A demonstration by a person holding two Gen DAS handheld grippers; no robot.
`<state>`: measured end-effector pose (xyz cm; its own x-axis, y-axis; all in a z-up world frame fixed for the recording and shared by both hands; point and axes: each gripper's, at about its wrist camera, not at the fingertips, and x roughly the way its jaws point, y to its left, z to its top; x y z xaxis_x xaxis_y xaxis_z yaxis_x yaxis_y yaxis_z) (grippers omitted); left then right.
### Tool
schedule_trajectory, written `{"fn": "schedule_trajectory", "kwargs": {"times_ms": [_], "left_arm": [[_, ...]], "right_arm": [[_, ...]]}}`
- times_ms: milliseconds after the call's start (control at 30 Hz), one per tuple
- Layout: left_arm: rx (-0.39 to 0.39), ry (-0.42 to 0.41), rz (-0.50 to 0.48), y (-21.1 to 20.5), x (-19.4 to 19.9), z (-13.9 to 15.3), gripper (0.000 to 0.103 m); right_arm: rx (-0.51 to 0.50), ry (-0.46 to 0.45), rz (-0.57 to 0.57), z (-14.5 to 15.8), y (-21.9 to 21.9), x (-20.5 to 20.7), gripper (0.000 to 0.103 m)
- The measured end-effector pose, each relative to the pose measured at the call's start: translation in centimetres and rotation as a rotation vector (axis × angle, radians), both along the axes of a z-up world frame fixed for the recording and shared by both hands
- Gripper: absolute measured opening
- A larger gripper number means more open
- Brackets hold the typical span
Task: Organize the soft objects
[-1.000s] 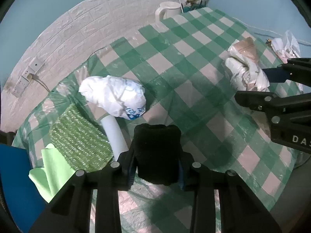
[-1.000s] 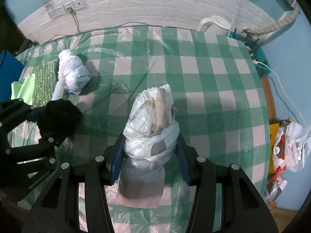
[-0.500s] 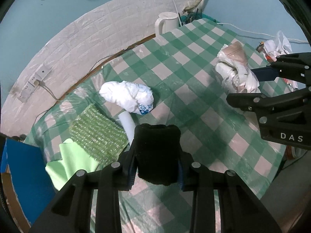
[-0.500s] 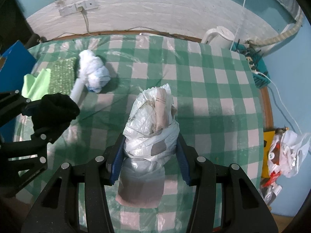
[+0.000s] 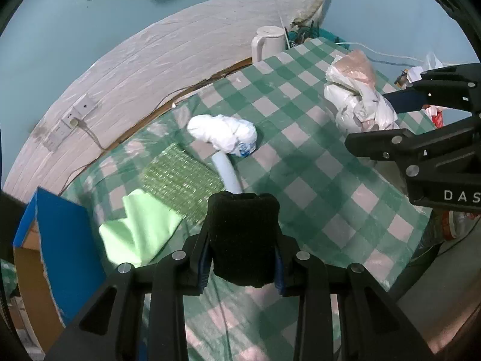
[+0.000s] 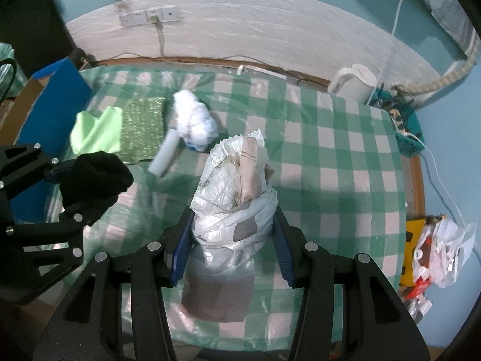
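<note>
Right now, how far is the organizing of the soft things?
Partly done, it seems. Green cloth, textured green pad and white bundle already lie together at the table's left end. In hand: left gripper clamps a black soft roll; right gripper clamps a plastic-wrapped bundle. Both remain to be placed.

A green-and-white checked cloth under clear plastic covers the tabletop (image 6: 339, 162) across the middle of both views. A white electric kettle (image 5: 267, 42) stands at its far edge, upper centre of the left wrist view and upper right of the right wrist view (image 6: 356, 82). Just beside it sits a teal basket (image 6: 405, 123) of tangled cables. White wall sockets (image 6: 148, 16) with a cord plugged in show at upper left. A blue cardboard box (image 5: 60, 240) fills the lower left, and crumpled wrappers (image 6: 439, 252) lie at the right edge.
</note>
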<state>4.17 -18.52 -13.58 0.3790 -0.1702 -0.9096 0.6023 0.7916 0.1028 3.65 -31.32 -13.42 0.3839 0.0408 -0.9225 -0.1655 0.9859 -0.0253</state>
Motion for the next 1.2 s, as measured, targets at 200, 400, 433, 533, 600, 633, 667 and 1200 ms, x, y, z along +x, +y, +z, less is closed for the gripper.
{"fn": "schedule_trajectory", "kwargs": {"times_ms": [200, 400, 433, 533, 600, 633, 667, 1200], "left_arm": [[-0.001, -0.007, 0.025, 2.3, -1.0, 1.1, 0.033], [-0.003, -0.033, 0.037, 4.4, -2.0, 2.5, 0.033], [-0.004, -0.038, 0.041, 4.7, -2.1, 2.8, 0.034], [-0.011, -0.045, 0.046, 5.4, -2.4, 3.3, 0.033], [-0.010, -0.056, 0.046, 5.7, -2.7, 3.6, 0.034], [-0.009, -0.062, 0.046, 5.8, -2.8, 3.8, 0.034], [-0.009, -0.065, 0.047, 6.0, -2.8, 3.9, 0.034], [-0.035, -0.079, 0.114, 10.6, -3.2, 6.1, 0.034]], "right_arm": [[0.010, -0.020, 0.046, 1.4, 2.0, -0.5, 0.049], [0.005, -0.031, 0.090, 2.3, 3.8, -1.0, 0.049], [0.003, -0.032, 0.096, 2.4, 4.0, -1.1, 0.049], [0.000, -0.034, 0.111, 2.7, 4.7, -1.3, 0.049], [-0.001, -0.036, 0.119, 2.9, 5.2, -1.4, 0.049], [-0.001, -0.035, 0.126, 3.0, 5.5, -1.5, 0.049], [-0.001, -0.035, 0.129, 3.1, 5.8, -1.5, 0.049], [0.024, -0.048, 0.220, 4.8, 11.7, -0.9, 0.049]]}}
